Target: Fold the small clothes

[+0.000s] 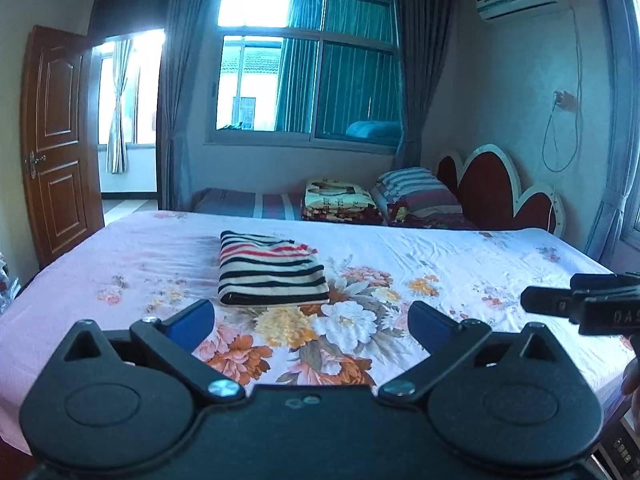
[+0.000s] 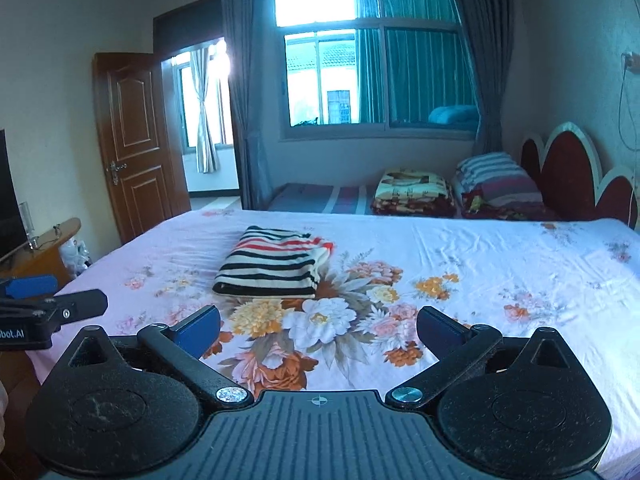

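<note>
Your left gripper (image 1: pixel 311 322) stands spread wide with nothing between its blue pads (image 1: pixel 191 320), hovering over the near part of the bed's floral sheet (image 1: pixel 460 256). The folded striped garment (image 1: pixel 269 269) lies flat on the sheet ahead of that gripper and a little toward its left finger, clear of both fingertips.

Your right gripper (image 2: pixel 318 328) is likewise spread wide and empty. From it, the striped garment (image 2: pixel 276 262) sits ahead and to the left, beyond the left fingertip (image 2: pixel 200 330) and apart from it, with the big printed bouquet (image 2: pixel 316 320) lying between the gripper and the cloth.

Each gripper catches the other only at the frame edge: the right one pokes in from the right side of the left wrist view (image 1: pixel 580 304), cut off partway along its body, and the left one shows at the left side of the right wrist view (image 2: pixel 52 306), its lettering clipped.

What kind of garment it is you cannot tell; only the stacked striped layers show, black on cream with some red bands near the far end. Its underside and far edge are hidden. Beyond the bed, a folded blanket (image 1: pixel 338 200) and striped pillow (image 1: pixel 416 194) lie on a second bed, partly hidden behind the mattress edge.
</note>
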A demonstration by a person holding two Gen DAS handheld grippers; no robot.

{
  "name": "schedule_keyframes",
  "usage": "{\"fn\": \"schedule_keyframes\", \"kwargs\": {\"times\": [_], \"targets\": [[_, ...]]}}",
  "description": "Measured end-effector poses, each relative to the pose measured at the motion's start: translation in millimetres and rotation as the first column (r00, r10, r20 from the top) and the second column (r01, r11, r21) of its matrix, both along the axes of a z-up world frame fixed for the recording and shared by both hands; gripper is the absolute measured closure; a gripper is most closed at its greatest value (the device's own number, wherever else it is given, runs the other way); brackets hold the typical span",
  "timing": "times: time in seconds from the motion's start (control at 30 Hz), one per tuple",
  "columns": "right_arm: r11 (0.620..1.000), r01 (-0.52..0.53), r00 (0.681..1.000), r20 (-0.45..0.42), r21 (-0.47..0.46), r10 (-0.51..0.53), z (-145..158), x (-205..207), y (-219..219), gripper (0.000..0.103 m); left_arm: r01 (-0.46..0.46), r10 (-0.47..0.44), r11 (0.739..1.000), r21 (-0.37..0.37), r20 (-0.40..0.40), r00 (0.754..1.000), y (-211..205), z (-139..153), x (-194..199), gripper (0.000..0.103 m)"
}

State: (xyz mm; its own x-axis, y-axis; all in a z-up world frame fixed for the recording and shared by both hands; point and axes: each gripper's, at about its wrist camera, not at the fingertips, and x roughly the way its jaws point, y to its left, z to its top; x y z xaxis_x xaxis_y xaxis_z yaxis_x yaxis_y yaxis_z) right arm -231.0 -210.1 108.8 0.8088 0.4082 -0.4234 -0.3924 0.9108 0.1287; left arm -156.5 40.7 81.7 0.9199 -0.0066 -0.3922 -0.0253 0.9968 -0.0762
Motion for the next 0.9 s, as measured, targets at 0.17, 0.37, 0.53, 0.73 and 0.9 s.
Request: {"fn": "schedule_keyframes", "kwargs": {"times": [0.17,0.37,0.53,0.73,0.9], "targets": [[0.998,0.039,0.998,0.043,-0.046,-0.037,3,-1,-6,0.000,-0.014,0.014,1.000,0.009,0.012,1.000,0,5,-1,0.001],[0.999,0.048,0.999,0.019,0.007,-0.048,9,12,-16,0.000,-0.044,0.044,0.999,-0.012,0.012,0.999,7,5,1,0.001],[1.000,0.015,0.999,0.044,-0.016,-0.014,12,11,-9,0.000,-0.040,0.040,0.999,-0.016,0.018,0.999,6,6,3,0.001],[0.999,0.009,0.999,0.040,-0.031,-0.008,9,20,-9,0.000,-0.038,0.038,0.999,-0.016,0.021,0.999,5,6,3,0.001],[1.000,0.010,0.999,0.035,-0.016,-0.010,9,23,-13,0.000,-0.041,0.041,0.999,-0.016,0.016,0.999,3,5,4,0.001]]}}
